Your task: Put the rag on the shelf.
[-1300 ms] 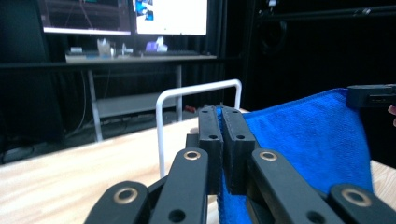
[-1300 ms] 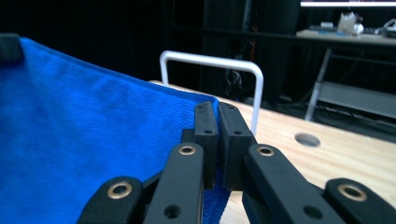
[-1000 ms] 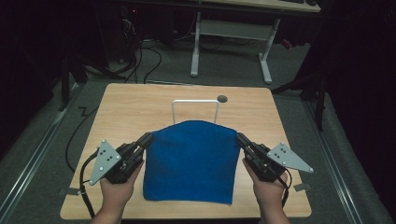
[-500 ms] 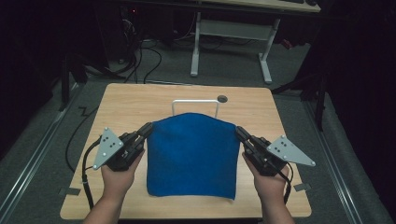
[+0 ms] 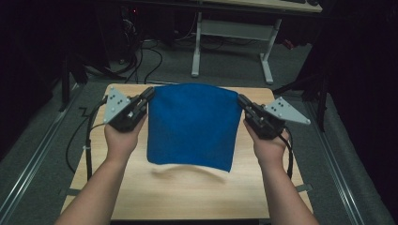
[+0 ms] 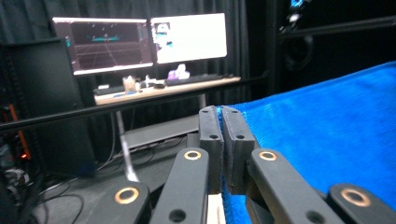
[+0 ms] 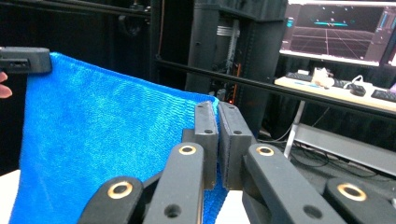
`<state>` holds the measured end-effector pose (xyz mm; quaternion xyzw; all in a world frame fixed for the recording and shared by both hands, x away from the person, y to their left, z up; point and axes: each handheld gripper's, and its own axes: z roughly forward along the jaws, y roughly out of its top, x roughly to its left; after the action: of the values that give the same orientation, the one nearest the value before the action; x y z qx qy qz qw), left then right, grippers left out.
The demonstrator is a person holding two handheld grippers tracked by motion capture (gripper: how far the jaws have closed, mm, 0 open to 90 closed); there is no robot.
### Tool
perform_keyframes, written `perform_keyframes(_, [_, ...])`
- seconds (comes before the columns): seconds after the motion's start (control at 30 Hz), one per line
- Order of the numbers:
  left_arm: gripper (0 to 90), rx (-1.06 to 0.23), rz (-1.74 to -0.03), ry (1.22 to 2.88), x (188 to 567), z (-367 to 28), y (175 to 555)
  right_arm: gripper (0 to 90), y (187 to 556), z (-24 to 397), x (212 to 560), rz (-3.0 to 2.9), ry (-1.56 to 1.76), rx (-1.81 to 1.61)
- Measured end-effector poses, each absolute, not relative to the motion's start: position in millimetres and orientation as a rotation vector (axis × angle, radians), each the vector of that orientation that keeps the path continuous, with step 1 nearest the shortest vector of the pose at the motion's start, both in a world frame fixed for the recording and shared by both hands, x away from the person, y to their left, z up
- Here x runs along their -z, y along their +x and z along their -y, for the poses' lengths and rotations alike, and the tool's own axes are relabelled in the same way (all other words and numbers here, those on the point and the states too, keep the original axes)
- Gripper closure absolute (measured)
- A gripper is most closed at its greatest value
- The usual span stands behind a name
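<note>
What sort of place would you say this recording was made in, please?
Probably a lab or test workshop: lit monitors on a desk, loose cables across the floor, and a small wooden table ringed by dark curtains.

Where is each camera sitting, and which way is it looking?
High view: sits above the person's side, looking forward and down at the table; both hands, the left gripper and right gripper show.
Left gripper view: rides the left gripper, looking along its jaws toward monitors; jaws pinch the blue cloth.
Right gripper view: rides the right gripper, looking along its jaws toward a desk; the other gripper shows far left.
Shared: all three show the blue cloth held at two corners.
</note>
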<state>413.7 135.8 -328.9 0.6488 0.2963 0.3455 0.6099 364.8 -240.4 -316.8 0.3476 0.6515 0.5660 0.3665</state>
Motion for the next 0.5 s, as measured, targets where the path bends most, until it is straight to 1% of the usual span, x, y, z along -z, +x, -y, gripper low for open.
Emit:
perform_keyframes(0.17, [88.2, -0.852, -0.713, 1.544, 325, -131, 448, 88.0, 403, 244, 311, -1.649, 0.944, -1.444])
perform_keyframes(0.2, [88.2, -0.852, -0.713, 1.544, 325, -131, 448, 88.0, 403, 244, 311, -1.649, 0.944, -1.444])
perform_keyframes(0.23, [88.2, -0.851, -0.740, 1.553, 325, -131, 463, 88.1, 420, 243, 311, -1.650, 0.966, -1.422])
perform_keyframes(0.3, [88.2, -0.859, -0.769, 1.559, 326, -131, 477, 88.2, 436, 243, 311, -1.648, 0.990, -1.412])
perform_keyframes(0.33, [88.2, -0.859, -0.769, 1.559, 326, -131, 477, 88.3, 444, 243, 311, -1.644, 1.009, -1.412])
perform_keyframes(0.37, [88.3, -0.851, -0.796, 1.567, 328, -132, 490, 88.3, 451, 243, 312, -1.638, 1.015, -1.405])
perform_keyframes(0.43, [88.3, -0.847, -0.823, 1.559, 331, -134, 500, 88.2, 465, 242, 313, -1.640, 1.023, -1.378])
perform_keyframes(0.47, [88.3, -0.847, -0.823, 1.559, 331, -134, 500, 88.2, 465, 242, 313, -1.640, 1.023, -1.378])
perform_keyframes(0.5, [88.3, -0.832, -0.850, 1.552, 335, -137, 510, 88.3, 480, 242, 316, -1.656, 1.031, -1.358])
